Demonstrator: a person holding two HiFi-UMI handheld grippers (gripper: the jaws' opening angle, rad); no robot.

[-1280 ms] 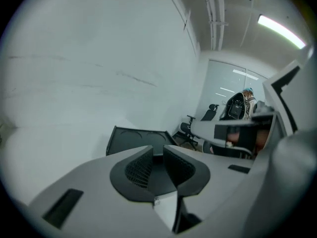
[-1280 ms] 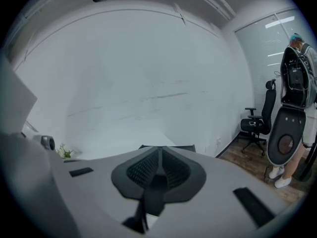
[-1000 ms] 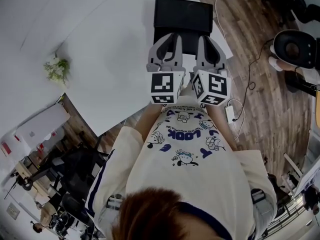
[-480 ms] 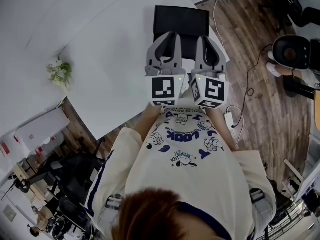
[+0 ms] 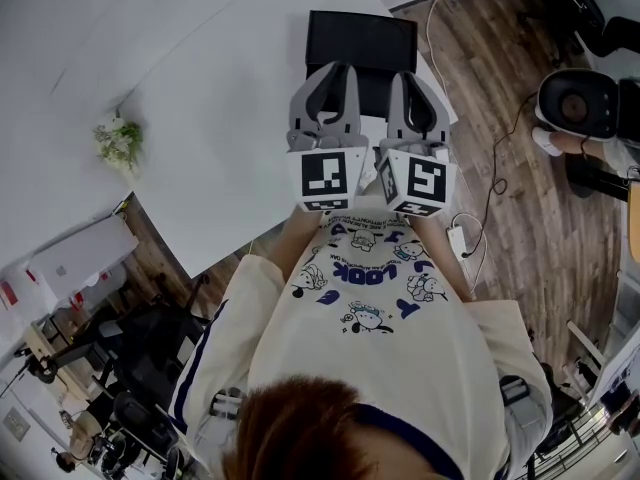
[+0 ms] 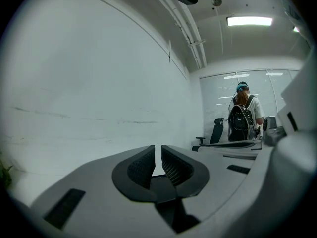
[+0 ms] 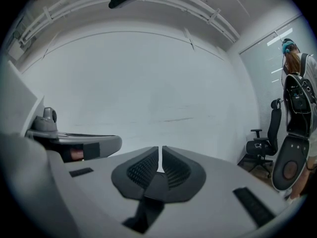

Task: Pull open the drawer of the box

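In the head view a black box [image 5: 362, 40] stands at the far edge of the white table [image 5: 220, 118]; I cannot make out its drawer. My left gripper [image 5: 335, 70] and right gripper [image 5: 412, 76] are held side by side, above the table's near edge and just short of the box, touching nothing. In the left gripper view the left gripper [image 6: 158, 160] is shut, with only a hairline gap and nothing between the pads. The right gripper [image 7: 159, 165] is likewise shut and holds nothing. Both gripper views face bare white wall and ceiling, and neither shows the box.
A small green plant sprig [image 5: 117, 140] lies at the table's left corner. A cable and white adapter [image 5: 463, 233] lie on the wood floor to the right. A person with a backpack [image 6: 243, 118] stands far off beside an office chair [image 7: 262, 145].
Both grippers have edged slightly up the picture toward the box, and the head view has shifted a little. Both jaws stay shut.
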